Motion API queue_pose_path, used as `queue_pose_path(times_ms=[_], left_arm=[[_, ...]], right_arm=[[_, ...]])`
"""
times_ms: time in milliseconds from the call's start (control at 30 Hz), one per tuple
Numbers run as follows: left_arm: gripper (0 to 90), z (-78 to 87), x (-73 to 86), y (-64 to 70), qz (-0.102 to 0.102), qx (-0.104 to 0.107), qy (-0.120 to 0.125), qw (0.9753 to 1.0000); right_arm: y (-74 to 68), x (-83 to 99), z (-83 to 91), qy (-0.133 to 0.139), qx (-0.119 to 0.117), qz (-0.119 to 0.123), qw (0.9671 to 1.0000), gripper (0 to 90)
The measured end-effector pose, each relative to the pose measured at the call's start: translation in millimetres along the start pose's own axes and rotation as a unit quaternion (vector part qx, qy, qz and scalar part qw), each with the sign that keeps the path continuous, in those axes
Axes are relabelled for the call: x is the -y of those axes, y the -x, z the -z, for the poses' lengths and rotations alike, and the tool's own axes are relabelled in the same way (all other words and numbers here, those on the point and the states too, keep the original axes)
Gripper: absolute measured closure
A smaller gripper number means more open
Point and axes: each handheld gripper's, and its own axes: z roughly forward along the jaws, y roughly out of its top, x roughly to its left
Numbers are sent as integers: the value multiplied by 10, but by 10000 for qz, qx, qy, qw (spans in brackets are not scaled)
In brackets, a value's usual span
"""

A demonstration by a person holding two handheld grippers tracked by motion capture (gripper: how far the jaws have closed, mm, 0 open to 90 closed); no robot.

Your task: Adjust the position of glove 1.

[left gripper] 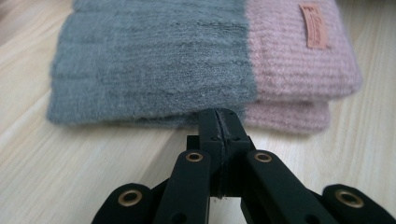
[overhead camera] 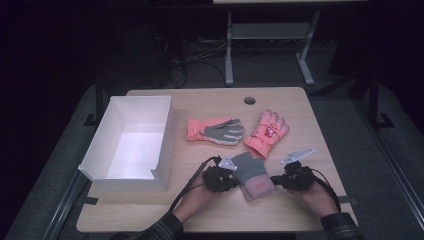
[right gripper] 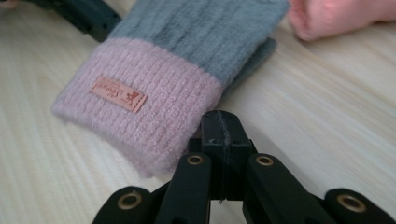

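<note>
Both hand-held grippers have their jaws pressed together, pinching nothing: the left hand-held gripper sits at the grey edge of a knitted mitten, the right hand-held gripper just beside its pink cuff. The mitten lies flat near the front of the surface. Farther back lie two pink gloves, and at the left a white box.
</note>
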Motion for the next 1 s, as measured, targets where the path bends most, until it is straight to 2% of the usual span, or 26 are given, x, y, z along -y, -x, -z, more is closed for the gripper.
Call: queue_pose_path(times_ms=[33,67,133,233,300,333,367,533,633,700,767,800,833,900,1000], left_arm=[[893,16,10,-19,-36,-3,-47,10000],[893,26,24,-24,80,9,8,10000],[893,59,53,-61,136,38,-11,9999],[893,109,87,-100,122,13,-92,9999],[894,129,102,-116,173,-33,-72,9998],[893,150,110,-144,88,-54,-161,9998],[893,169,124,-172,179,-97,-140,9997],[893,202,141,-243,215,-192,-161,9995],[893,226,147,-292,234,-243,-166,9993],[893,229,151,-312,270,-274,-129,9992],[893,228,152,-333,330,-274,-77,9990],[893,240,151,-350,277,-281,-132,9991],[893,230,148,-347,376,-285,-43,9989],[893,238,145,-364,334,-300,-66,9990],[893,229,139,-368,369,-330,-17,9988]], right_arm=[[-30,-9,-16,4,-40,22,10000,898],[-47,-15,-25,7,-71,42,10000,898],[-87,-31,-56,15,-123,128,9998,898],[-150,-57,-88,67,-234,220,9995,899],[-225,-88,-128,46,-298,316,9990,899],[-251,-98,-142,38,-328,338,9989,898],[-272,-110,-156,18,-359,384,9986,898],[-361,-146,-208,13,-480,498,9976,899],[-452,-176,-263,0,-612,645,9960,898],[-472,-182,-274,-13,-627,639,9960,898],[-537,-200,-322,-49,-699,754,9947,899],[-537,-200,-322,-49,-699,754,9947,899],[-580,-216,-355,-61,-759,823,9937,899],[-610,-226,-371,-79,-789,823,9934,898],[-673,-253,-425,-113,-839,952,9919,899]])
